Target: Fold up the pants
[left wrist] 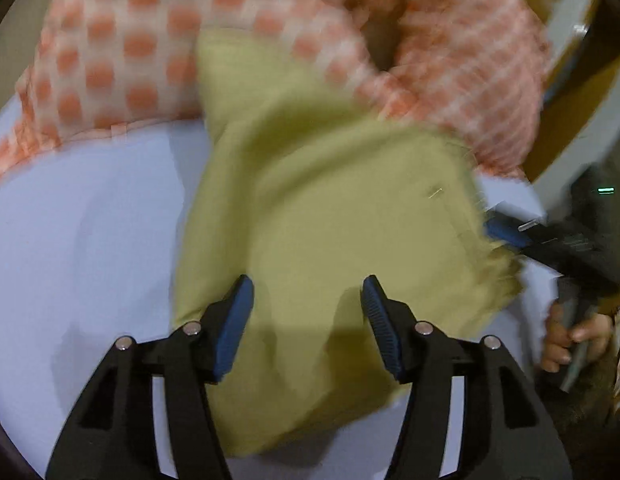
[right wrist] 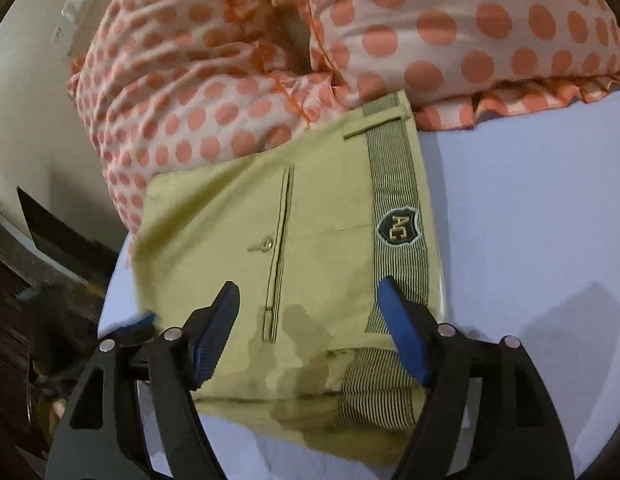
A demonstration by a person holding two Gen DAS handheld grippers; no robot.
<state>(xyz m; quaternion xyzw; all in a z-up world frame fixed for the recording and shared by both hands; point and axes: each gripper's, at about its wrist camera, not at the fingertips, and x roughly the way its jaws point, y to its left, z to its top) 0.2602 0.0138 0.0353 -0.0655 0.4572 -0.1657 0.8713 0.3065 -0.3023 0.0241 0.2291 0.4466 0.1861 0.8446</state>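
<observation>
The olive-green pants lie folded in a compact stack on a pale lavender bed sheet. In the right wrist view the pants show a back pocket with a button, a striped waistband and an "AC" badge. My left gripper is open just above the near part of the pants, holding nothing. My right gripper is open over the waistband end, holding nothing. The right gripper also shows in the left wrist view at the pants' right edge.
A bulky white quilt with orange dots lies piled right behind the pants and touches their far edge; it also shows in the left wrist view. The sheet spreads to the right. A dark floor and furniture lie beyond the bed's left edge.
</observation>
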